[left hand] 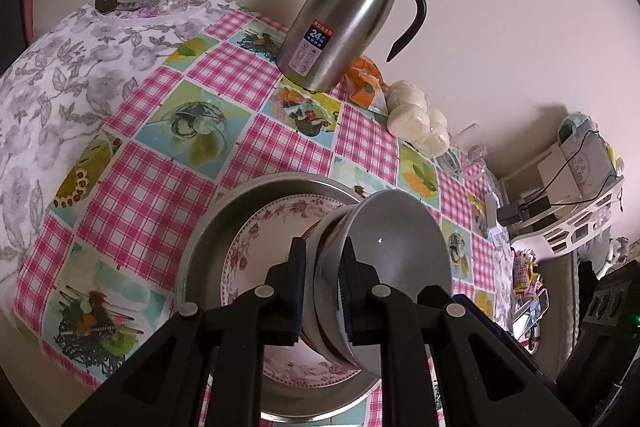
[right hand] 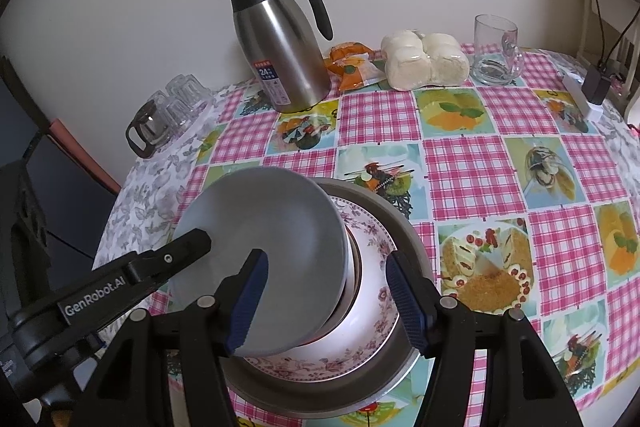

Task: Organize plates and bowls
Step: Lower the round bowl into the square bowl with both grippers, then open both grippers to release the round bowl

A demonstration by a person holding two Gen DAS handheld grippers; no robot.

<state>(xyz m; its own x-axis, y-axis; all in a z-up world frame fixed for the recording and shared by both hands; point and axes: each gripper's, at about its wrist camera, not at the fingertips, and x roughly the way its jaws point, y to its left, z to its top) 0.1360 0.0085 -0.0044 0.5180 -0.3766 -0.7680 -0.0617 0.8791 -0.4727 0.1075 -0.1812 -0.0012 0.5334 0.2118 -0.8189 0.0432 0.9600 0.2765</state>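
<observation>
Holding a grey metal bowl by its rim, the left hand-held gripper tilts it over the floral ceramic plate inside a steel pan. Right hand-held gripper hovers half-open, empty. Next, probably: seat the bowl level, then release.

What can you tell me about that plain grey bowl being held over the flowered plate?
The grey bowl looks smooth and matte, plain inside with no pattern, possibly metal or glazed ceramic. It is tipped steeply on its side, so its open mouth faces sideways. The left gripper is shut on its rim, one finger inside and one outside. It appears nested with another bowl behind it. It hangs over the flowered plate, which lies in a round metal pan. Whether its lower edge touches the plate is unclear.
</observation>
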